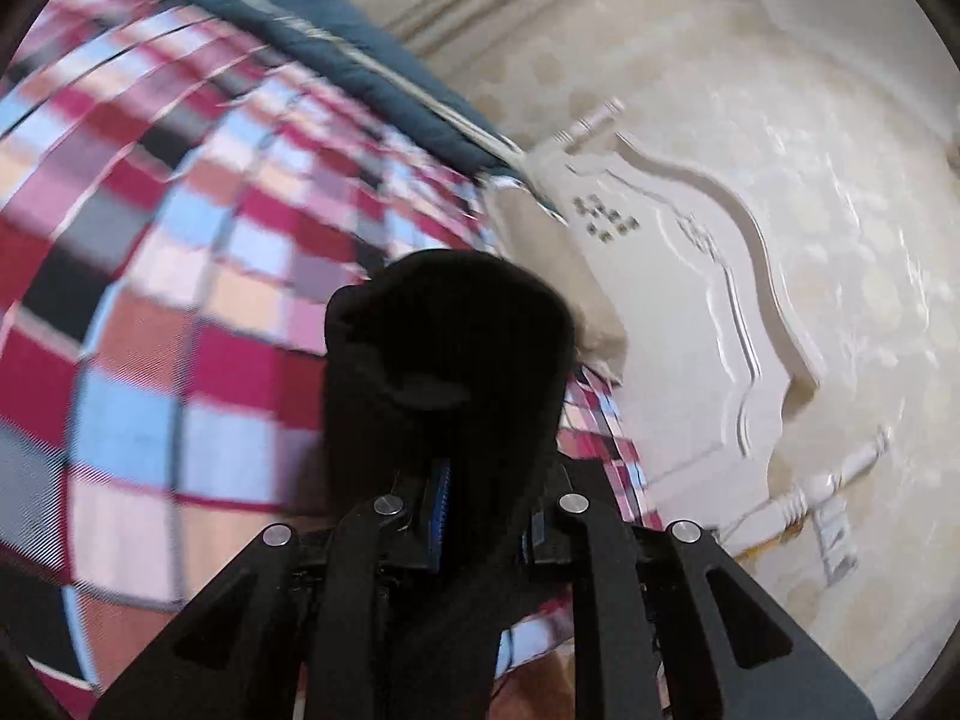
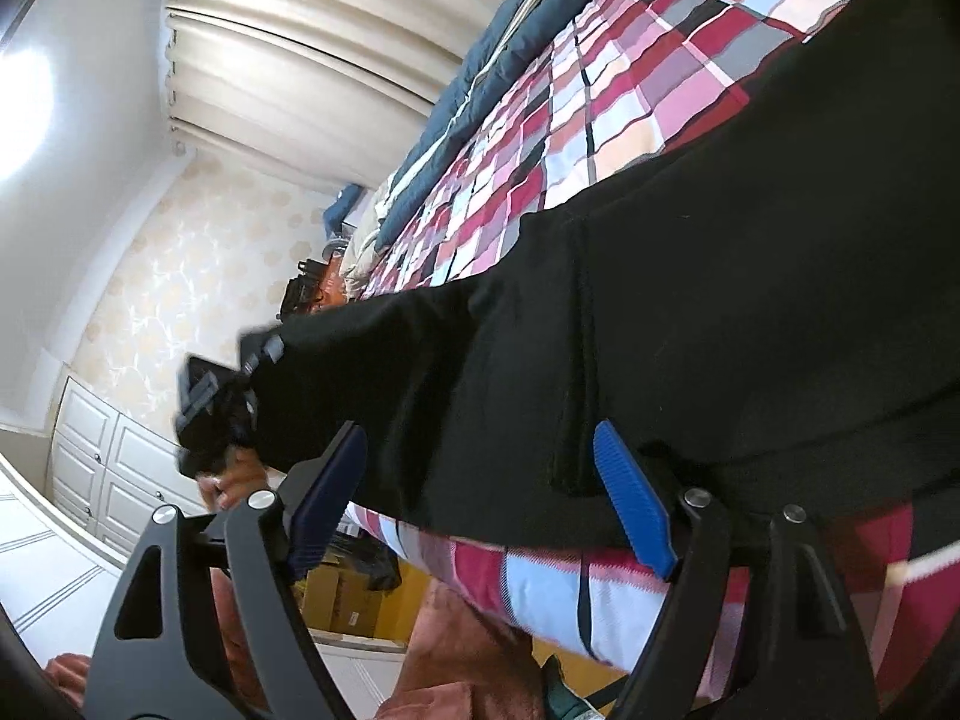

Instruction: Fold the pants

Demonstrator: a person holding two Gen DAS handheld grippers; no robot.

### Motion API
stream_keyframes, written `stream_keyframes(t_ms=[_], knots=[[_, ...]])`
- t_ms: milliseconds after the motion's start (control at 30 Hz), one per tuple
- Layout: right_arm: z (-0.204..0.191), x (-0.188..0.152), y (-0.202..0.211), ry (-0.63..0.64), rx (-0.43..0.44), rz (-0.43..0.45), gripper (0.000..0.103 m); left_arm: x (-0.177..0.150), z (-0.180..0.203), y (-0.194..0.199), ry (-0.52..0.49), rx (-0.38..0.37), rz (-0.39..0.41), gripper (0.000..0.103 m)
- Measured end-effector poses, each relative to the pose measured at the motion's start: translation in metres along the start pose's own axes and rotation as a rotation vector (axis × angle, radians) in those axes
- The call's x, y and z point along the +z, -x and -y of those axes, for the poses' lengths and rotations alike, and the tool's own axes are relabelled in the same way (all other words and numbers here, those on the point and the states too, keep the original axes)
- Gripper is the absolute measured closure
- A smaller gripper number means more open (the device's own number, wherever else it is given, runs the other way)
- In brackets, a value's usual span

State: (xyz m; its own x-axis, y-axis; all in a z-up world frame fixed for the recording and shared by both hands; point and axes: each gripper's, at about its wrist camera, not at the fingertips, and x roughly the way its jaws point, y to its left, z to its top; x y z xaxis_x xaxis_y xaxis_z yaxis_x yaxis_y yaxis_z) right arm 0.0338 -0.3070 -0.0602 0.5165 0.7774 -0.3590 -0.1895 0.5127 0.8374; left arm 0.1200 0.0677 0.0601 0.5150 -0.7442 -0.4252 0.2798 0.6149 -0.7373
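Pants point(image 2: 690, 312), black and long, lie stretched across the checked bedspread point(image 2: 600, 90), with one end hanging just over the near edge of the bed. That layout makes sense for folding: the cloth is spread flat on a wide, soft surface, so one end can be carried over the other.

At the far end, the left gripper point(image 1: 480, 468) has its jaws pressed together on a bunched wad of the black fabric, which bulges up between and beyond the fingers. From the right-hand view, that same gripper point(image 2: 216, 414) shows as a dark shape at the tip of the leg, with a hand point(image 2: 237, 480) wrapped below it; the cloth looks drawn taut from there. I'd judge it's pinching the cuff end in order to lift it and bring it across, which would explain the blur in the bedspread behind it.

The right gripper point(image 2: 480, 504) sits at the near edge with its blue pads point(image 2: 630, 504) spread wide, one on either side of the waist end. The pads straddle the cloth without squeezing it, so nothing is gripped there yet. My guess is that it waits to take hold or pin that end down while the other end travels.

Beyond the bed are pale curtains point(image 2: 300, 30) and a white cupboard point(image 2: 108, 468).
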Motion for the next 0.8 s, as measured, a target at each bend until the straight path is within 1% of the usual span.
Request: stream_keyframes(t_ms=[67, 133, 167, 233, 300, 333, 433, 567, 633, 700, 800], knots=[[0.0, -0.002, 0.006, 0.0, 0.003, 0.01, 0.025, 0.001, 0.029, -0.019, -0.061, -0.002, -0.032, 0.086], [0.002, -0.004, 0.012, -0.004, 0.01, 0.022, 0.025, -0.002, 0.053, -0.039, -0.111, 0.017, -0.058, 0.086], [0.002, -0.005, 0.015, -0.005, 0.013, 0.025, 0.025, -0.005, 0.068, -0.056, -0.137, 0.036, -0.078, 0.086], [0.006, -0.006, 0.023, -0.011, 0.011, 0.042, 0.025, -0.01, 0.087, -0.083, -0.164, 0.06, -0.111, 0.086], [0.011, -0.008, 0.032, -0.023, 0.012, 0.055, 0.025, -0.019, 0.105, -0.116, -0.227, 0.129, -0.134, 0.086], [0.014, -0.009, 0.036, -0.03, 0.012, 0.061, 0.025, -0.026, 0.114, -0.137, -0.261, 0.18, -0.146, 0.086], [0.023, -0.013, 0.05, -0.049, 0.01, 0.083, 0.024, -0.044, 0.119, -0.18, -0.286, 0.239, -0.192, 0.086], [0.037, -0.022, 0.069, -0.08, 0.003, 0.11, 0.024, -0.071, 0.12, -0.239, -0.306, 0.337, -0.266, 0.086], [0.041, -0.026, 0.074, -0.092, 0.001, 0.117, 0.024, -0.082, 0.12, -0.256, -0.325, 0.382, -0.283, 0.086], [0.046, -0.03, 0.079, -0.105, 0.0, 0.126, 0.024, -0.093, 0.121, -0.269, -0.368, 0.435, -0.279, 0.086], [0.053, -0.033, 0.085, -0.121, -0.001, 0.136, 0.024, -0.102, 0.128, -0.273, -0.408, 0.48, -0.265, 0.086]])
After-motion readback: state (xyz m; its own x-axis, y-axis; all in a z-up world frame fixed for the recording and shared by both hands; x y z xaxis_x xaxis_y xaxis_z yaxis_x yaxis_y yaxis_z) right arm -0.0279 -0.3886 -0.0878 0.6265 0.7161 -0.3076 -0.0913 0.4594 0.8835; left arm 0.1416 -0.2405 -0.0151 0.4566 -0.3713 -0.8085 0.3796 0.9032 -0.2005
